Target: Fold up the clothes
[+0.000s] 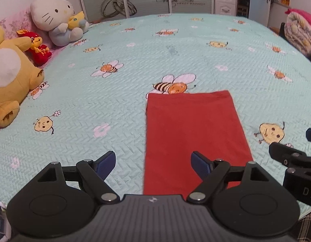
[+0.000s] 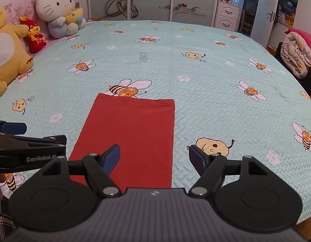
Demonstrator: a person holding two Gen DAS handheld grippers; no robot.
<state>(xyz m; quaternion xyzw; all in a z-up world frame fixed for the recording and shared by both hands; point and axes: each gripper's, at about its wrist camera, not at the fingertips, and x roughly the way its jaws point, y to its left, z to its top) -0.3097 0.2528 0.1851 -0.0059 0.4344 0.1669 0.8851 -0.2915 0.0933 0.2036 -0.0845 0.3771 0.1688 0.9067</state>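
Left hand-held gripper (image 1: 153,163): hanging over the near end of the cloth, jaws standing wide apart and released, nothing sitting between the blue pads (image 1: 106,162); its left pad is lying over the bedspread, its right pad over the cloth.
Right hand-held gripper (image 2: 154,157): hovering just right of the left one, jaws spread and released, gripping nothing; its left pad is showing over the cloth's near right part, its right pad over the bedspread beside a yellow cartoon print.
Grippers together: sitting side by side, close but apart; each is showing at the edge of the other's view.
Cloth (image 1: 193,137): a red garment lying flat on the bed as a long, narrow rectangle, running away from the grippers; its far edge is touching a large bee print, and its surface is looking smooth.
Bed (image 1: 135,121): carrying a pale green quilted bedspread printed with bees, flowers and yellow faces.
Plush toys (image 1: 54,18): sitting along the far left edge of the bed, a white cat, a small red figure and a big yellow bear, well apart from the cloth.
Quilt (image 2: 296,54): lying rolled up at the far right, off the bed.
Wardrobe (image 2: 151,2): standing behind the bed, posters hanging on its doors.
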